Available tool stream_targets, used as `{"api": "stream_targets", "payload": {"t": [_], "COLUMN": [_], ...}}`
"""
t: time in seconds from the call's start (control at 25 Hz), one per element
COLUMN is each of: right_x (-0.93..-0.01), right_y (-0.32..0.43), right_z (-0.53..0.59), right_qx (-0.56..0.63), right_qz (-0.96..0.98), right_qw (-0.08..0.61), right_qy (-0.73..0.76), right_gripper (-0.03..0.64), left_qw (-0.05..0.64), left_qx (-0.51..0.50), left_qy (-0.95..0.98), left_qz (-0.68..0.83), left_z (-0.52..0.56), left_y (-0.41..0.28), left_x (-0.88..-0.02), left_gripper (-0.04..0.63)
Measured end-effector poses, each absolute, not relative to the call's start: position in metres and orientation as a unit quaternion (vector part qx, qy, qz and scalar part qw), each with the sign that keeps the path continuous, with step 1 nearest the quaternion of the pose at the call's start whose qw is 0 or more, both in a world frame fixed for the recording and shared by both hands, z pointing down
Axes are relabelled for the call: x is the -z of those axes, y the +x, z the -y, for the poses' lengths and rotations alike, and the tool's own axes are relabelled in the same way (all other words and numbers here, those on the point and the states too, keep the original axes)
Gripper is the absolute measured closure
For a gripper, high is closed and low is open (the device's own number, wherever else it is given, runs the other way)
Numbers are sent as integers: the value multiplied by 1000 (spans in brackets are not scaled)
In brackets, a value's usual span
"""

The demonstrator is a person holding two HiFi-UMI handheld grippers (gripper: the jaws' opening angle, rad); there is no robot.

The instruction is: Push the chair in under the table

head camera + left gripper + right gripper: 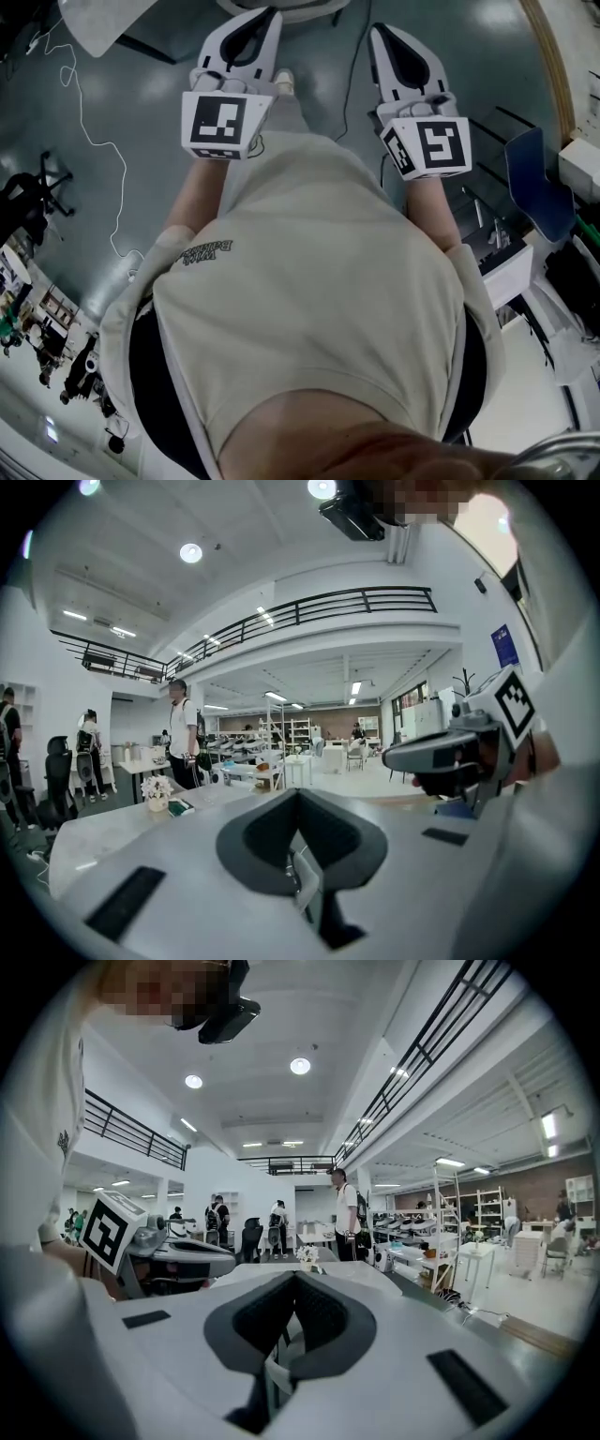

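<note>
Chair: likely the pale round-edged thing (279,7) at the top edge of the head view, just past the tip of the left gripper (265,14). That gripper and the right gripper (380,33) are pinched closed with nothing in them. Both point toward a white table (103,829) with flowers (155,787).

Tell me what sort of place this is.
Probably a large open-plan lab or workshop. A mezzanine railing runs overhead, white worktables and shelving racks fill the hall, and people stand about.
</note>
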State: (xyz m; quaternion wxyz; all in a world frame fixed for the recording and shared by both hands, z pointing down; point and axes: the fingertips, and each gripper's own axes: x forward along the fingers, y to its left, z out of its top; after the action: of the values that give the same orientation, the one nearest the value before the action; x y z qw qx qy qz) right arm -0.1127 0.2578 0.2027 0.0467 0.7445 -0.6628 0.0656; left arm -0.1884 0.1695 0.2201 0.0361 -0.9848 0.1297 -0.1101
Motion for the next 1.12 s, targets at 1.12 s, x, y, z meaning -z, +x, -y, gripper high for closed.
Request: {"api": "stream_targets", "payload": {"t": [1.12], "right_x": [-211], "right_y": [-73], "right_z": [-96], "right_qx": [-89], "right_qz": [654], "right_qw": [126], "right_qy": [741], "right_gripper": [607], "left_qw": [7], "left_qx": [87], "left_qy": [-993], "left_qz": [-83], "left_z": [-27], "left_y": [-142], "left_x": [-226], "left_gripper": [584]}}
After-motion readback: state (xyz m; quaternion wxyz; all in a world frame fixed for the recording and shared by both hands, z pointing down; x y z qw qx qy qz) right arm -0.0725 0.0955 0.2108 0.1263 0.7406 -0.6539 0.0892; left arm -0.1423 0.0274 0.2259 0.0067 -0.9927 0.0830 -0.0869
